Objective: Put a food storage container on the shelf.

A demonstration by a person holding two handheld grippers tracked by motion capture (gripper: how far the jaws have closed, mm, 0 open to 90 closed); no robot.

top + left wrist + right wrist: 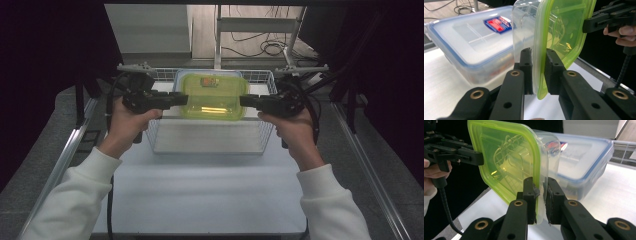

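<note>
Together, two claws gripped one green-lidded clear container (212, 97) above the wire basket (210, 135): left claw (183, 98) clamped its left rim, right claw (245, 100) its right. One blue-lidded box (471, 42) lay behind.

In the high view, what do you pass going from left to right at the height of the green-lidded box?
Left hand → left gripper → green-lidded container → right gripper → right hand.
</note>
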